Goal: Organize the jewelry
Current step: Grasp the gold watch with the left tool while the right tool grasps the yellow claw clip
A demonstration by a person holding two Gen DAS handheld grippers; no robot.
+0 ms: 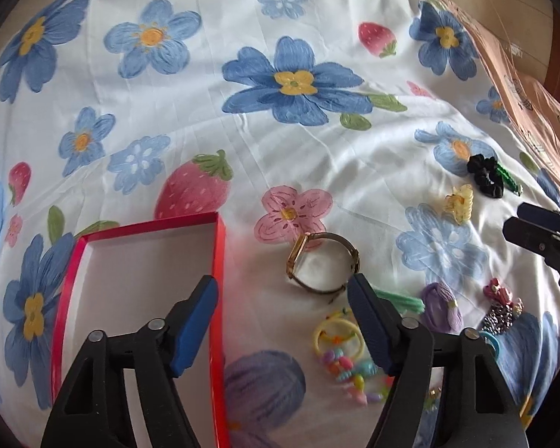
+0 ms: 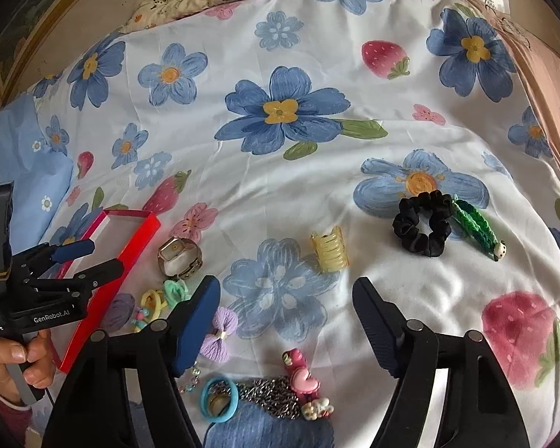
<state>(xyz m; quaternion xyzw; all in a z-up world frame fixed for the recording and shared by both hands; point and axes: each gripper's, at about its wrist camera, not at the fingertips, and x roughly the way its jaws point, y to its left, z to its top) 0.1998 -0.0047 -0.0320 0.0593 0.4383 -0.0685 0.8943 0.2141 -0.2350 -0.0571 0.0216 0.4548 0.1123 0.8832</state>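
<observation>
Scattered jewelry and hair accessories lie on a white bedsheet (image 2: pixel 280 194) printed with blue flowers and strawberries. A gold square-faced wristwatch (image 1: pixel 323 263) with a metal band lies on its side just beside the right wall of a shallow red cardboard box (image 1: pixel 220 261) with a white interior, nothing visible in it. Near the watch are yellow plastic rings with pastel beads (image 1: pixel 341 351), a mint-green yarn bow (image 2: pixel 175 291) and a lilac yarn bow (image 2: pixel 220 334). Farther off sit a translucent yellow claw clip (image 2: pixel 330 250), a black fabric scrunchie (image 2: pixel 422 224) touching a green braided band (image 2: pixel 478 229), a pink heart charm (image 2: pixel 302 373), a silver chain (image 2: pixel 276 395) and a turquoise hair tie (image 2: pixel 218 397). The left gripper (image 1: pixel 283 298), held in a hand (image 2: pixel 15 358), hovers partly open over the box edge and watch, gripping nothing. The right gripper (image 2: pixel 285 298) is likewise partly open and empty above the sheet.
</observation>
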